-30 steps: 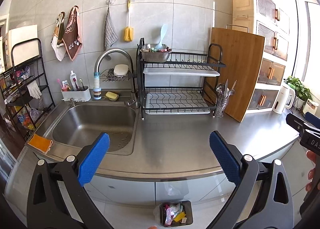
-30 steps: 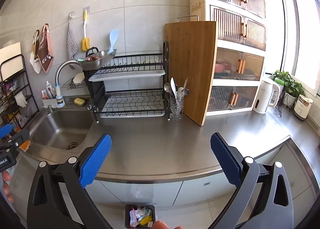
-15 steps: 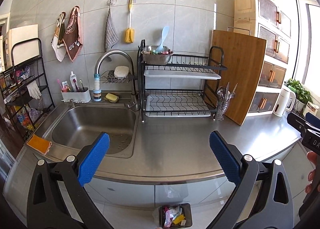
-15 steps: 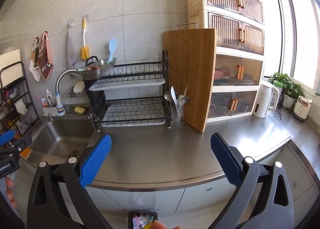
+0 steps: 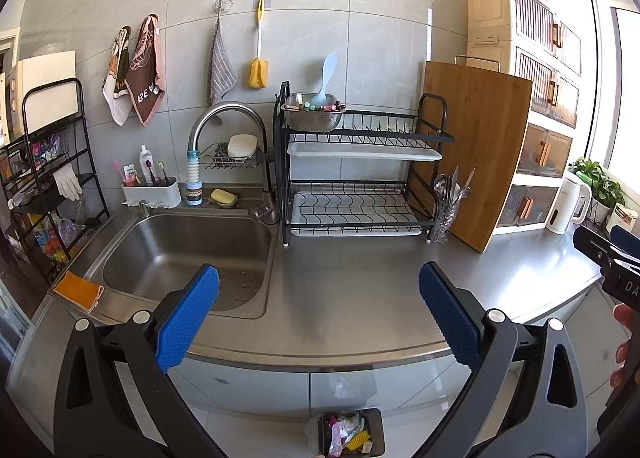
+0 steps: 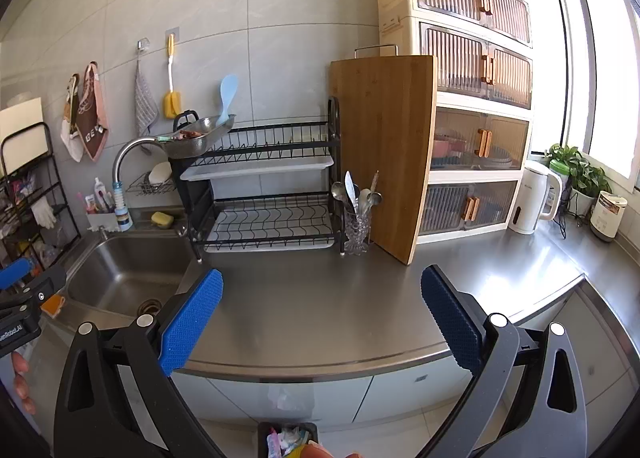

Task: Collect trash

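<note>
Both the left claw (image 5: 319, 312) and the right claw (image 6: 322, 318) are held wide open and empty above the bare desk (image 5: 360, 278), while the trash bin (image 5: 351, 434) is seen below them on the floor, so remaining trash should be located before any descent.

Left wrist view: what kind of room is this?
A home kitchen, most likely: a steel sink with faucet, a two-tier dish rack on the steel counter, and an electric kettle. A small bin of wrappers sits on the floor.
</note>
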Demonstrator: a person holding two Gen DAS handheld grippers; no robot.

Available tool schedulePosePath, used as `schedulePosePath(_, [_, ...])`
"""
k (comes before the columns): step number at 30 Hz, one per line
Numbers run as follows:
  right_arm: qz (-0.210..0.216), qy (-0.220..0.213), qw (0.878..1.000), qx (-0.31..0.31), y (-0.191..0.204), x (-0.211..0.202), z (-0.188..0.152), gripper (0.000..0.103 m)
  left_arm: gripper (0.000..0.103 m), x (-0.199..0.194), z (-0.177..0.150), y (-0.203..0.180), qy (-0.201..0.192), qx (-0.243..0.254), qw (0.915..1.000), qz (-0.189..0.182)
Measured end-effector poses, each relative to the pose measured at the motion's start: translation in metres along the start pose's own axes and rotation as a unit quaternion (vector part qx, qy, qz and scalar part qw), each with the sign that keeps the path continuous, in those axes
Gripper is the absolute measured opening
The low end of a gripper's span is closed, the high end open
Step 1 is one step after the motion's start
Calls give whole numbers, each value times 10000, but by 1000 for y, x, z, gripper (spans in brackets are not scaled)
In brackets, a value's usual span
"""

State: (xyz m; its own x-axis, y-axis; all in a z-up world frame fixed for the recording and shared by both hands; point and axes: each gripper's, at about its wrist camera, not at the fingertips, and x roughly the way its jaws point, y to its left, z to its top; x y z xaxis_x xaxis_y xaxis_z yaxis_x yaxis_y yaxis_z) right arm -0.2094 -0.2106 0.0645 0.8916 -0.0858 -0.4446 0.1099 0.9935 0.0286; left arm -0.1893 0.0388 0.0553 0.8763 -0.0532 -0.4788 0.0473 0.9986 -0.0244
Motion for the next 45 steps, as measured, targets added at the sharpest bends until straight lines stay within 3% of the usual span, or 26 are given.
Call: schedulePosePath(45, [162, -15, 9998, 66, -5, 3, 2, 100, 95, 0, -1, 1, 42, 0, 10000, -28])
